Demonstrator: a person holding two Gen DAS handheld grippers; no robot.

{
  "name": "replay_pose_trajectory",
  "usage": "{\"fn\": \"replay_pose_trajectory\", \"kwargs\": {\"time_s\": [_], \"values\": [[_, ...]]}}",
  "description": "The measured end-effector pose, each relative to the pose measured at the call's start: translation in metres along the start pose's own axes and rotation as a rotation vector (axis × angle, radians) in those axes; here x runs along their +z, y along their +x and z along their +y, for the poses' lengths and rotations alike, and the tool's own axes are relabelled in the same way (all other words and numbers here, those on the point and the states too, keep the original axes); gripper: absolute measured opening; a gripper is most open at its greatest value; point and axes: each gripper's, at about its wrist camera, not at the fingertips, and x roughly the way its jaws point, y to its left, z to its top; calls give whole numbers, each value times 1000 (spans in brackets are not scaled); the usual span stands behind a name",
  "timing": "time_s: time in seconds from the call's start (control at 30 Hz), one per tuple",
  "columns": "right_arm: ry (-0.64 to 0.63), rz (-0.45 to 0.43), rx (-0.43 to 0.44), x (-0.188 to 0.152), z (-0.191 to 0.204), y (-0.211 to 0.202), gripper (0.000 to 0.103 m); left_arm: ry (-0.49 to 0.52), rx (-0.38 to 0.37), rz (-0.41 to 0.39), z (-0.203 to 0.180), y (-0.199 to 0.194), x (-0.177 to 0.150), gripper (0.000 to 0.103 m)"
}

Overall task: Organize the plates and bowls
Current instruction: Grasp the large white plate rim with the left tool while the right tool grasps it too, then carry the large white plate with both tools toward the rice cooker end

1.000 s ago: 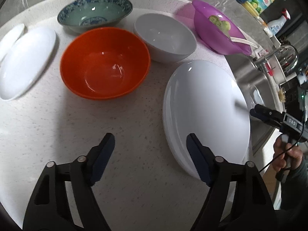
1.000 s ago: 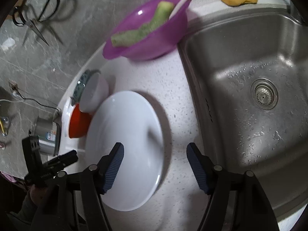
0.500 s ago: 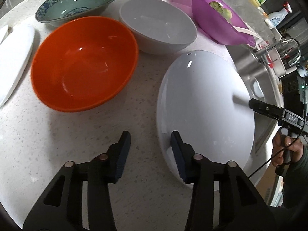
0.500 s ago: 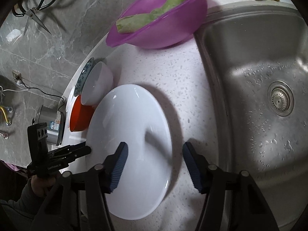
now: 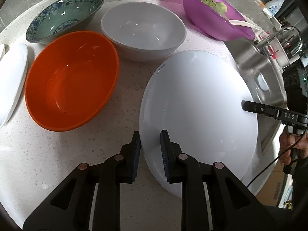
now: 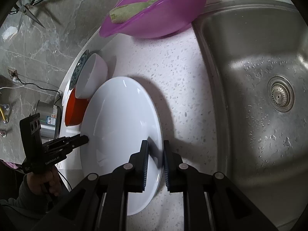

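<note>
A large white plate [image 5: 200, 104] lies on the speckled counter beside the sink. My left gripper [image 5: 150, 150] is shut on its left rim. My right gripper [image 6: 155, 159] is shut on the opposite rim, also seen in the right wrist view [image 6: 119, 127]. An orange bowl [image 5: 71, 90], a white bowl [image 5: 142, 32] and a blue-patterned green bowl [image 5: 63, 19] stand behind the plate. Two small white plates [image 5: 11, 77] lie at the far left.
A purple bowl [image 5: 213, 15] with green vegetable pieces stands at the back by the steel sink [image 6: 259, 77]. A faucet [image 5: 279, 36] and spray bottle [image 5: 275, 5] are at the far right. Scissors [image 6: 28, 9] hang on the wall.
Both grippers moved in to the large white plate and closed from open onto its opposite rims.
</note>
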Motion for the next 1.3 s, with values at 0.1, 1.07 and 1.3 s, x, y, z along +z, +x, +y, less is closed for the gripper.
{"fn": "replay_pose_trajectory", "kwargs": {"time_s": [0.1,1.07,1.3], "values": [[-8,-3,-17,-1,4,0,17,7,25,-7,-1,-1,-2,19],[21,-1,-72,-73,123,11,17,-41,-6,-27,89,-88,-98,19],[-21,71,-34,-98,194,75,17,-144,23,0,180,-110,-156,19]]}}
